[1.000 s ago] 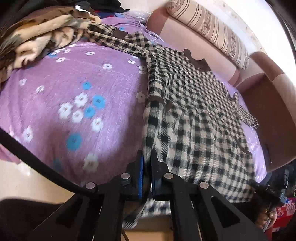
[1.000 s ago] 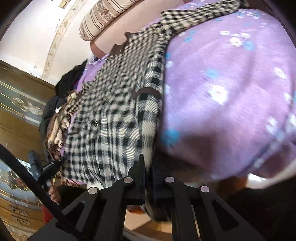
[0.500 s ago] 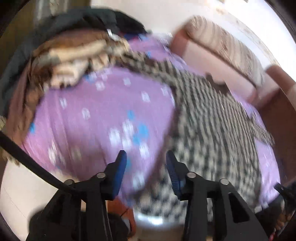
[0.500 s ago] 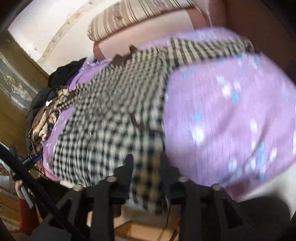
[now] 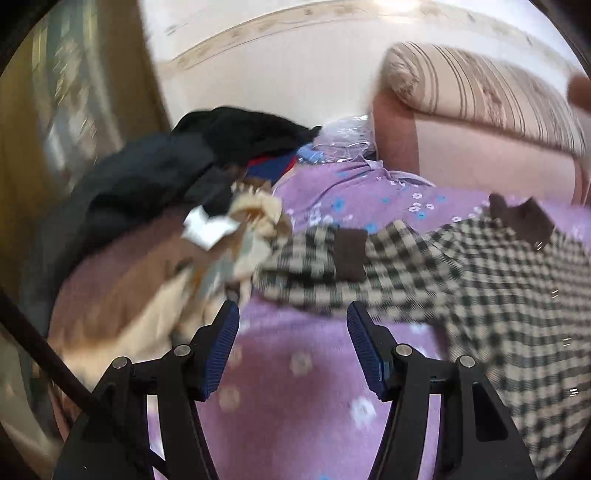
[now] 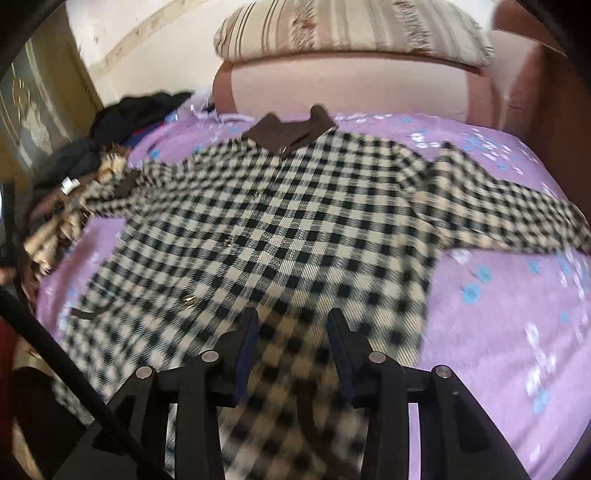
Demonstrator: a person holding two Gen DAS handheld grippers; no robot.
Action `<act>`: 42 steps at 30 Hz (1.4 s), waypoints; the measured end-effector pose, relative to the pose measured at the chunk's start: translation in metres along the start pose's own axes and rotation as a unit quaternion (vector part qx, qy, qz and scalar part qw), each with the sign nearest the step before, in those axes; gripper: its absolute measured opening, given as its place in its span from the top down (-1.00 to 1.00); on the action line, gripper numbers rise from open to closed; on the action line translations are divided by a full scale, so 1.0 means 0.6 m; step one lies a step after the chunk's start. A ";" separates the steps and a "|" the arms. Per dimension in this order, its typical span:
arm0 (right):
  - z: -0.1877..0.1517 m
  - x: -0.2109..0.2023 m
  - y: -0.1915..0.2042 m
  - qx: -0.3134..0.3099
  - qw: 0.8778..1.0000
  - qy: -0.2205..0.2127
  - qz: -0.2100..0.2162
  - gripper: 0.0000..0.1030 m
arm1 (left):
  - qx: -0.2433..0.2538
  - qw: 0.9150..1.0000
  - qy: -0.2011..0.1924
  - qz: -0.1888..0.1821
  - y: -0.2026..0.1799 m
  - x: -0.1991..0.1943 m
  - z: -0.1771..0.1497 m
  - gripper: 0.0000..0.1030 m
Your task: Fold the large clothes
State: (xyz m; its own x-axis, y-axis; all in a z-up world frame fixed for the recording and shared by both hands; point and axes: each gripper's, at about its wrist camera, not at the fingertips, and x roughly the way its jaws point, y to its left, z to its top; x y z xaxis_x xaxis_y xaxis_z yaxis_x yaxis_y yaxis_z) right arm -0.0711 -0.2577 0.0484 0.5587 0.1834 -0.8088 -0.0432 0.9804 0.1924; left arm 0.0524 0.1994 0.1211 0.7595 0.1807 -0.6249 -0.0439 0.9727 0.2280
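Observation:
A black-and-cream checked coat (image 6: 295,229) with a brown collar (image 6: 291,131) lies spread flat on the purple flowered bedspread (image 6: 509,332), both sleeves stretched out to the sides. My right gripper (image 6: 291,325) hovers over the coat's lower middle; its jaws are opening and the pads press on nothing. In the left wrist view the coat's sleeve with a brown cuff (image 5: 351,254) lies just beyond my left gripper (image 5: 291,317), whose jaws are opening over bare bedspread (image 5: 295,387) with nothing between them.
A heap of dark and brown-patterned clothes (image 5: 155,206) sits at the bed's left end. A pink headboard (image 6: 351,88) with a striped bolster (image 6: 354,29) runs along the back. A wooden cabinet (image 5: 55,110) stands at far left.
Both grippers were shut on the coat's hem at the bed's near edge; they let go, opened and swung up. The left view now faces the left sleeve, the right the coat's middle.

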 end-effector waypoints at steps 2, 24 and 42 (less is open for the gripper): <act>0.008 0.042 0.006 -0.011 1.000 0.014 -0.005 0.18 | 0.028 1.000 0.000 0.009 -0.009 0.030 0.020 -0.16; 0.006 0.134 0.017 -0.045 0.999 0.017 -0.017 -0.24 | 0.224 0.970 0.039 0.085 -0.091 0.241 0.009 0.09; 0.033 0.070 -0.027 0.028 0.999 -0.032 0.000 -0.22 | -0.021 0.965 0.013 -0.262 -0.213 0.040 0.127 0.93</act>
State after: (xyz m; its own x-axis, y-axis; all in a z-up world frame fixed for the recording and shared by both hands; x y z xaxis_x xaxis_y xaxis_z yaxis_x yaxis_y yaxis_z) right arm -0.0305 -0.2674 0.0222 0.6108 0.1774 -0.7716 0.0017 0.9743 0.2253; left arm 0.1258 0.0683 0.1335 0.6678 -0.3334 -0.6655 0.3149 0.9367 -0.1533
